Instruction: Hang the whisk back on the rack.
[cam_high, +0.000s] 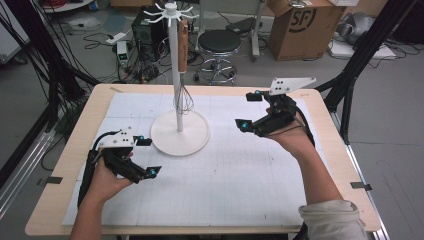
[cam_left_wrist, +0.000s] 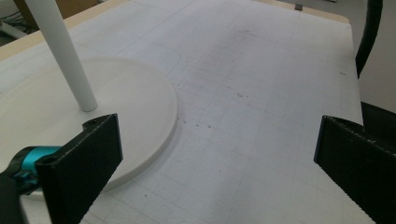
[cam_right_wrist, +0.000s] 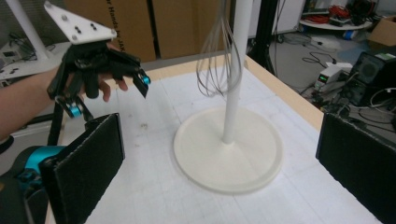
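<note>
Gridded white mat (cam_high: 240, 175); round-based stand (cam_high: 179, 131) (smooth)

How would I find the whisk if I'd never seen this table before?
Look at the middle of the table, at the tall white stand with a round flat base. The whisk hangs from a hook at its top, beside the pole. It has a brown wooden handle and thin wire loops pointing down, not touching the base.

high: overhead, forward-down | gripper views: low, near | shared: stand (cam_high: 179, 131) (cam_left_wrist: 88, 116) (cam_right_wrist: 229, 149)
</note>
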